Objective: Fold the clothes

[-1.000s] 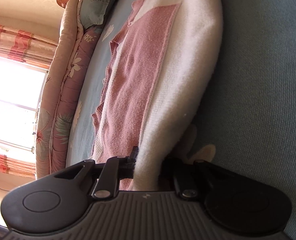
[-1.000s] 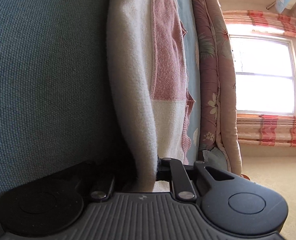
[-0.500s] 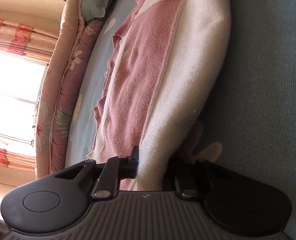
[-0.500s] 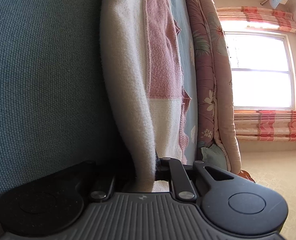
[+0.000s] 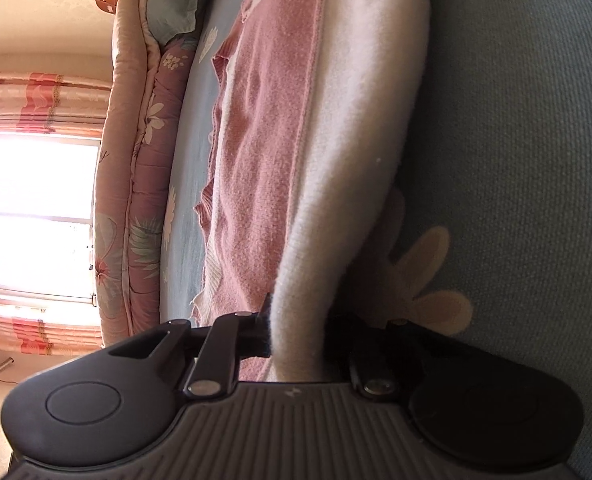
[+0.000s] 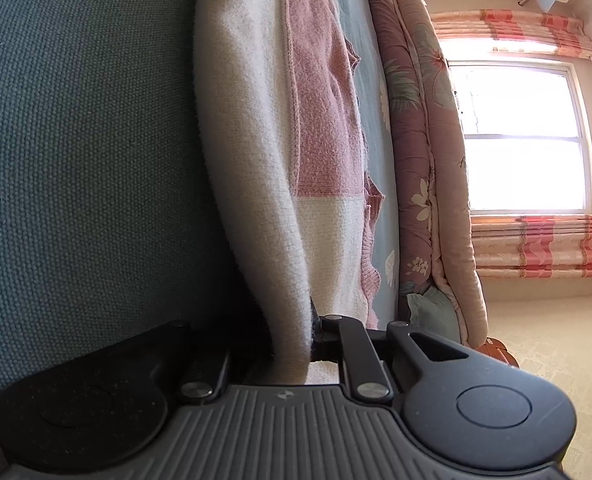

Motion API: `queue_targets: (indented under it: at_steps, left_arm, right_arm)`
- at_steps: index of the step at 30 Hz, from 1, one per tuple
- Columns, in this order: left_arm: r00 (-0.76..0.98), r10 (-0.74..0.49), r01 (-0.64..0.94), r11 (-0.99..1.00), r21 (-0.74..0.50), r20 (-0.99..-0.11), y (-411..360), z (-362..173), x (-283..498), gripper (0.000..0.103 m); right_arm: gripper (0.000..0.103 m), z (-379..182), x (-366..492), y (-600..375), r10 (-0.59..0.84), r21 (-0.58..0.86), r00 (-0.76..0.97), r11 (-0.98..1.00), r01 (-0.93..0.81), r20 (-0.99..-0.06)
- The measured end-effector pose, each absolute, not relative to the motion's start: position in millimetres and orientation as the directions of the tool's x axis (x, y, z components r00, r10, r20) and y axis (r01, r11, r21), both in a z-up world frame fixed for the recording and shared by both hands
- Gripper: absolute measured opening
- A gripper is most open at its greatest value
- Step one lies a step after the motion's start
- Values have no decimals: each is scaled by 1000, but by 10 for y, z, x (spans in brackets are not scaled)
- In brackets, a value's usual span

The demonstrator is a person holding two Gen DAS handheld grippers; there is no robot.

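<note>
While both grippers clamp the same folded edge, the sweater (image 5: 279,160) lies stretched along the blue sheet (image 5: 536,160) of a bed, cream on the outer fold and pink on the panel beside it. The left gripper (image 5: 296,336) pinches the cream fold between its pads; its jaws have just been closing on the fabric, and the knit sits squeezed thin between them. The right gripper (image 6: 291,344) is clamped narrow on the cream fold at the garment's other end. In both wrist views the fold rises off the sheet and runs away from the jaws as a rounded ridge, with the pink panel lying flat beyond it. A quilt (image 6: 424,160) is rolled along the far edge of the bed, just beside the sweater's ragged hem, with a pillow (image 5: 175,4) at its end and a window (image 6: 520,136) behind.

Judged step: carrying the held edge across the body to complete a fold.

Faults to guard against:
- Slip. Each grip holds only a thin bite of loose knit; a fast pull may draw the fabric out of one jaw, and the fold would collapse on that side.
- Skew. If one hand leads the other, the ridge twists and the edges land out of line.
- Stretch. Pulling the hands apart would distort the knit.
- Snag. Carried too far, the edge may drag onto the quilt.
</note>
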State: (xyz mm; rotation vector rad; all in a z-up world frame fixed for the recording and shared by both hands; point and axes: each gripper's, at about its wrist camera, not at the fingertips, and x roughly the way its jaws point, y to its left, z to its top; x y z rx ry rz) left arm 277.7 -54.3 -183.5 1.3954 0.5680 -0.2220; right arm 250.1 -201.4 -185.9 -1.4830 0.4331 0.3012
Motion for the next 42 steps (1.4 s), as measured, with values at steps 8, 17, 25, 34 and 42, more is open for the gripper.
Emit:
queue_targets:
  at_steps: [8,17,25,34,42]
  left_arm:
    - [821,154,515,218,829,-550,-461,-1665,2760,7]
    - [812,143,534,208,820,-565,-442,-1643,2813,7]
    - [826,133,521,192,832,-548,-444,-1554,2740,6]
    - [819,116,543,160,824,-562,-440,-1467,2373,6]
    - [802,95,575,144,805,-590,-384,-1329,1740,6]
  right_arm:
    - [16,-1744,2467,-2034,-57,-877,875,69,-476,-480]
    - [16,-1771,2452,-2022,-65,-885,883,45,-463,-466]
    - [15,-1563,2397,-2047,-36,-886,888,98,-453,-458]
    - [14,-1405,2132,-2056,-25,-861,863,95,-500,-504]
    - [14,-1208,1504,-2040,-8,-828,830,71,-556,-558]
